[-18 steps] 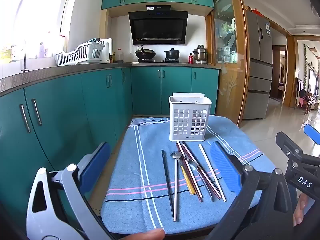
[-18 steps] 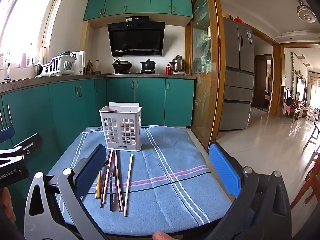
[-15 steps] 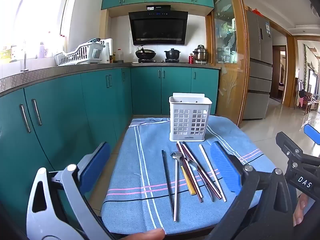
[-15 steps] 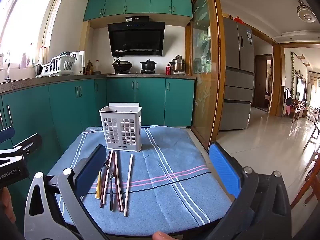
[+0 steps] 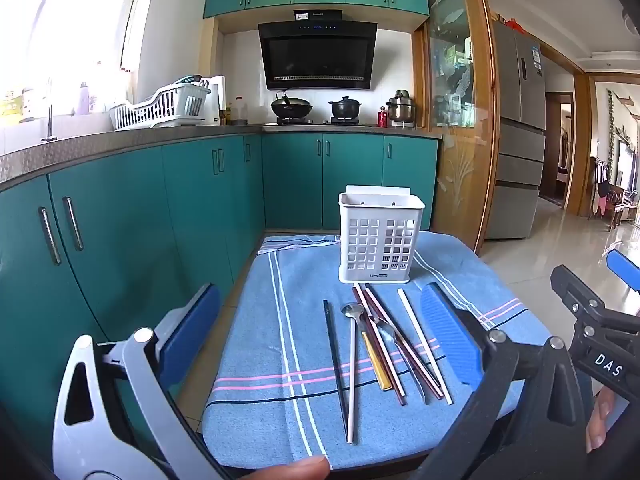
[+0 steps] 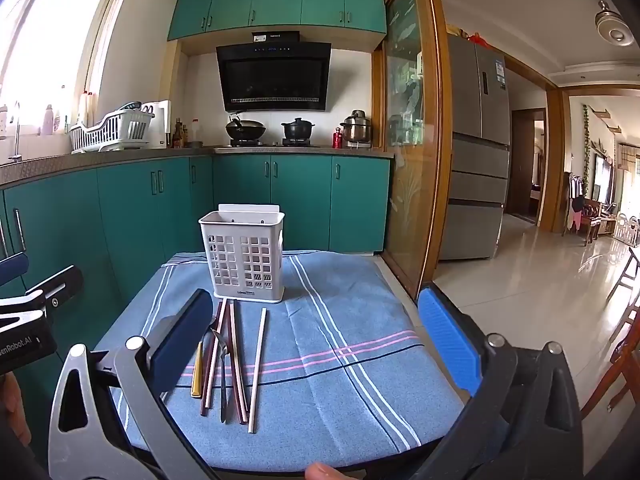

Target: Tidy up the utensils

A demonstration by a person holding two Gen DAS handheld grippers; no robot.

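Observation:
A white slotted utensil holder [image 5: 381,238] [image 6: 244,254] stands upright at the far end of a small table under a blue striped cloth [image 5: 280,344] [image 6: 340,344]. In front of it lie several utensils side by side: a dark chopstick [image 5: 334,360], a silver spoon [image 5: 352,356], brown and reddish chopsticks [image 5: 394,340] [image 6: 236,360], a second spoon [image 6: 222,364], a yellow-handled piece [image 6: 197,368] and a white chopstick [image 5: 424,344] [image 6: 258,364]. My left gripper [image 5: 320,332] hangs open short of them, holding nothing. My right gripper [image 6: 316,340] is open too, over the cloth's right half.
Teal base cabinets [image 5: 120,220] run along the left and back, close to the table's left edge. A white dish rack [image 5: 160,106] sits on the counter, pots on the stove [image 5: 316,108]. A glass-panelled door [image 6: 408,152] and a fridge [image 6: 476,152] stand right; tiled floor beyond.

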